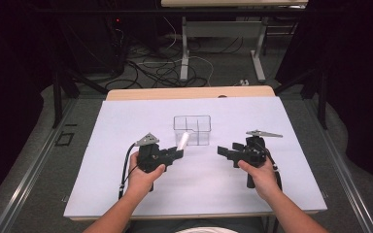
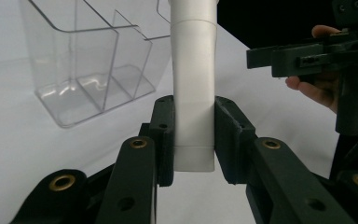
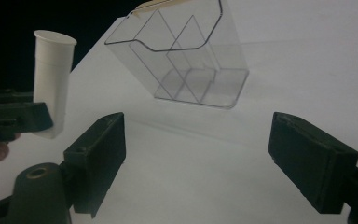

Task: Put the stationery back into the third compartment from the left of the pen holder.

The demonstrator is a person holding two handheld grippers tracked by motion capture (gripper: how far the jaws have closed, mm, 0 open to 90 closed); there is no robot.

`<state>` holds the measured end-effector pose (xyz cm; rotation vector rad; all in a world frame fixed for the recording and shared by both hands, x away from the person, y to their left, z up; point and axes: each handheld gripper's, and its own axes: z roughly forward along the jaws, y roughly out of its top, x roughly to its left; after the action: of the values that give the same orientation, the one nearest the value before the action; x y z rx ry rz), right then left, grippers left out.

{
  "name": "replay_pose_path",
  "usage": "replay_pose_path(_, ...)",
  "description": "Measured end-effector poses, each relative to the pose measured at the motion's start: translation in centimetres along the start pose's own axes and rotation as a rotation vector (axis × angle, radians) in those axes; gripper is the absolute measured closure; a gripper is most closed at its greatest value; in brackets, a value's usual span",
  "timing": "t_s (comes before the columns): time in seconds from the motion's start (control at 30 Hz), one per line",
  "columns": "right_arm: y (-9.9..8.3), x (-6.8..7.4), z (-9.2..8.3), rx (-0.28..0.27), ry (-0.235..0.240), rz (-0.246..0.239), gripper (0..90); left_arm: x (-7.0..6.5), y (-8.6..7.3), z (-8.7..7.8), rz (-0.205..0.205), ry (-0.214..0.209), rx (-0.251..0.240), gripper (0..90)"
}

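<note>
Your left gripper (image 1: pixel 178 154) is clamped on a white tube (image 1: pixel 182 141), both pads pressed flat against its lower end in the left gripper view; the tube (image 2: pixel 194 70) rises straight out of the jaws, its base just clear of the pads. In the high view it leans toward 1 o'clock from the gripper, tip near the front wall of the clear divided bin (image 1: pixel 192 129).

Your right gripper (image 1: pixel 223 151) holds nothing: jaws wide apart, bare white sheet between them in the right gripper view. It points toward 9 o'clock, at the tube (image 3: pixel 52 79), well short of it.

The bin (image 3: pixel 186 51) stands upright on the white mat (image 1: pixel 126 184) at 12 o'clock from your hands. Its compartments look empty.

Progress, as a judgement: pickup is done, the tube is off the mat and secure. Left to do: either pass it to the open right gripper or carry it over the rim and drop it into a compartment. No placing has begun.
</note>
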<state>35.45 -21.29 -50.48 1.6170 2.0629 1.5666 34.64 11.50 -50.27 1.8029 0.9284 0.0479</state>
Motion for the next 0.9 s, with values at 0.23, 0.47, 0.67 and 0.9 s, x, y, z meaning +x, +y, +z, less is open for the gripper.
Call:
replay_pose_path(0.23,-0.7,1.2,0.9,0.032,0.104,0.131,22.4,-0.8,-0.5,1.1,-0.019,-0.042,0.022,70.8)
replay_pose_path(0.47,-0.9,1.5,1.2,0.016,0.149,0.193,25.5,-1.0,-0.7,1.7,-0.048,-0.061,0.028,70.8)
replay_pose_path(0.67,-1.2,1.6,1.9,0.019,0.169,0.272,31.2,-1.1,-1.0,2.2,-0.060,-0.060,0.034,70.8)
replay_pose_path(0.9,-1.1,1.3,2.6,0.016,0.199,0.358,37.4,-1.0,-1.1,2.5,-0.078,-0.048,0.030,70.8)
